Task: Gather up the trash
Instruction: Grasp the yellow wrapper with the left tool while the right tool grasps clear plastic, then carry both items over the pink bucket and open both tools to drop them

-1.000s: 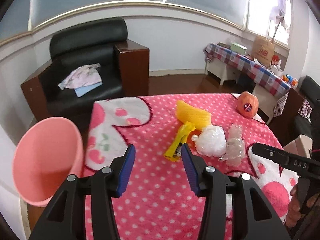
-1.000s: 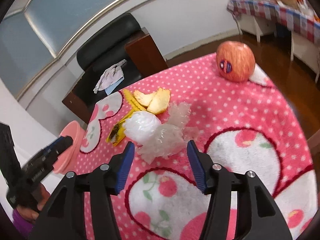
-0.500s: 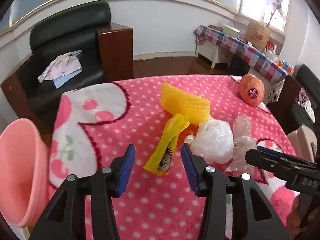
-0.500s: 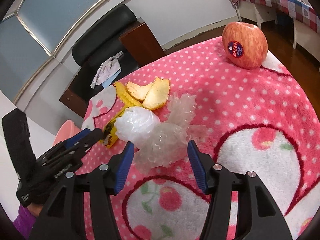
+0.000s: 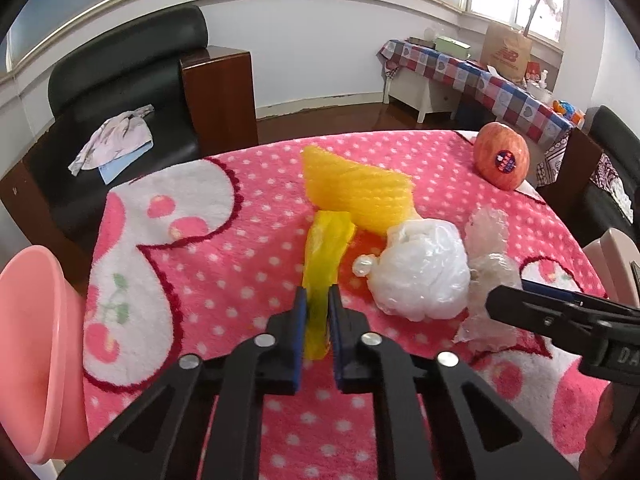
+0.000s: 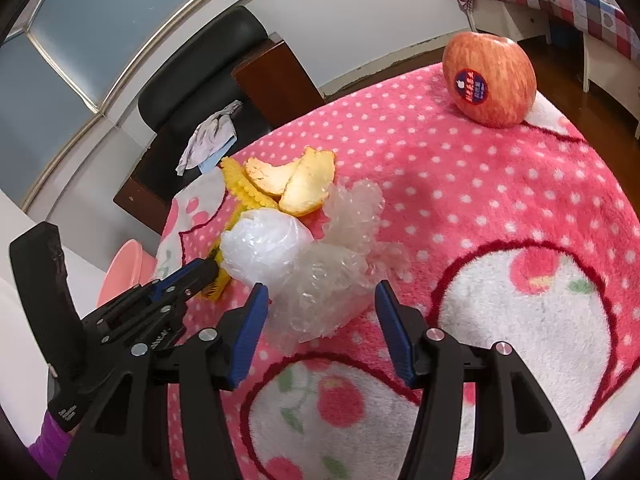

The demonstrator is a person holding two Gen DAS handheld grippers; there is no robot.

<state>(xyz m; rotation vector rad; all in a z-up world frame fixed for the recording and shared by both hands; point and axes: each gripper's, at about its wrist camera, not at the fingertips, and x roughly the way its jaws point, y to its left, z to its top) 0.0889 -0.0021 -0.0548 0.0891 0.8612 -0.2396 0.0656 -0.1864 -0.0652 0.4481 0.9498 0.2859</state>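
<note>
My left gripper [image 5: 318, 300] is shut on the near end of a yellow wrapper [image 5: 326, 256] lying on the pink dotted tablecloth [image 5: 224, 264]. Beside it lie a yellow foam net [image 5: 356, 188], a white crumpled bag [image 5: 424, 272] and clear crumpled plastic [image 5: 490, 252]. My right gripper [image 6: 322, 300] is open, its jaws on either side of the near end of the clear plastic [image 6: 328, 280]. Orange peels [image 6: 296, 178] lie behind the white bag [image 6: 264, 248]. The left gripper [image 6: 208, 270] shows in the right wrist view, at the wrapper.
A pink bin [image 5: 32, 344] stands off the table's left edge. A red apple [image 5: 502, 156] sits at the far right of the table. A black armchair [image 5: 120, 92] with cloths stands behind. A checkered side table [image 5: 480, 76] is at the back right.
My left gripper moved forward to the yellow wrapper and closed on it. My right gripper moved closer to the clear plastic and stayed open.
</note>
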